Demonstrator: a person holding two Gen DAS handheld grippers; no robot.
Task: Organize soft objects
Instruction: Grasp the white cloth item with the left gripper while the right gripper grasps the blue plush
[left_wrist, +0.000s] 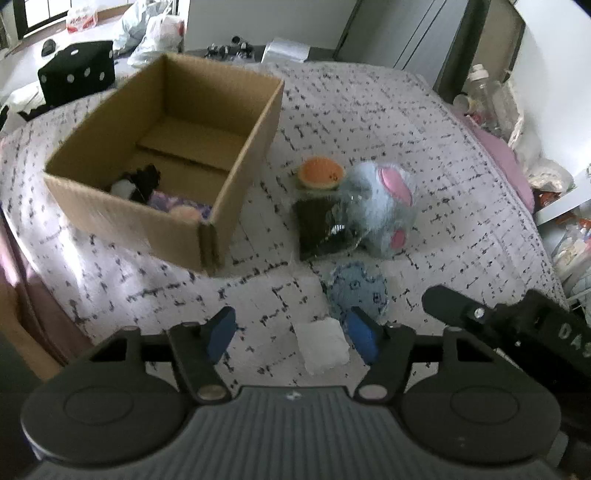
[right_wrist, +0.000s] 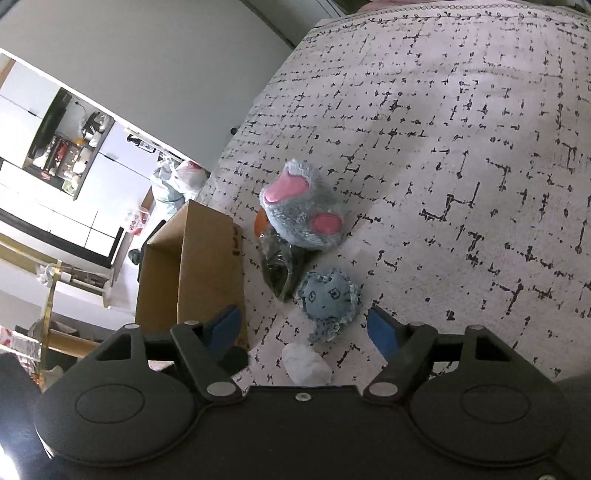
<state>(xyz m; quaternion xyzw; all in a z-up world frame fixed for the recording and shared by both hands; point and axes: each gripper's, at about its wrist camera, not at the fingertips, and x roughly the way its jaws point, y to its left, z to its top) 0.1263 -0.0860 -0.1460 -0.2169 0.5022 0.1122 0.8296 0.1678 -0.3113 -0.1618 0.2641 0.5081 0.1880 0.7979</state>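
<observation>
Both my tongs are open and hold nothing: my left tongs (left_wrist: 293, 334) over the white cloth (left_wrist: 322, 346), my right tongs (right_wrist: 304, 328) near the blue toy (right_wrist: 328, 295).

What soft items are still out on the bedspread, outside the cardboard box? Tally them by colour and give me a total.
Blue: 2, the fluffy blue plush with pink patches and the flat blue fabric face toy.
White: 1, the white soft block.
Orange: 1, the orange round plush.
Dark: 1, the dark plastic-wrapped bundle.
Total: 5

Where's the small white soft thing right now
The small white soft piece lies on the patterned bedspread, seen in both wrist views just ahead of the open claws, right below the flat blue denim toy and right of the cardboard box.
</observation>
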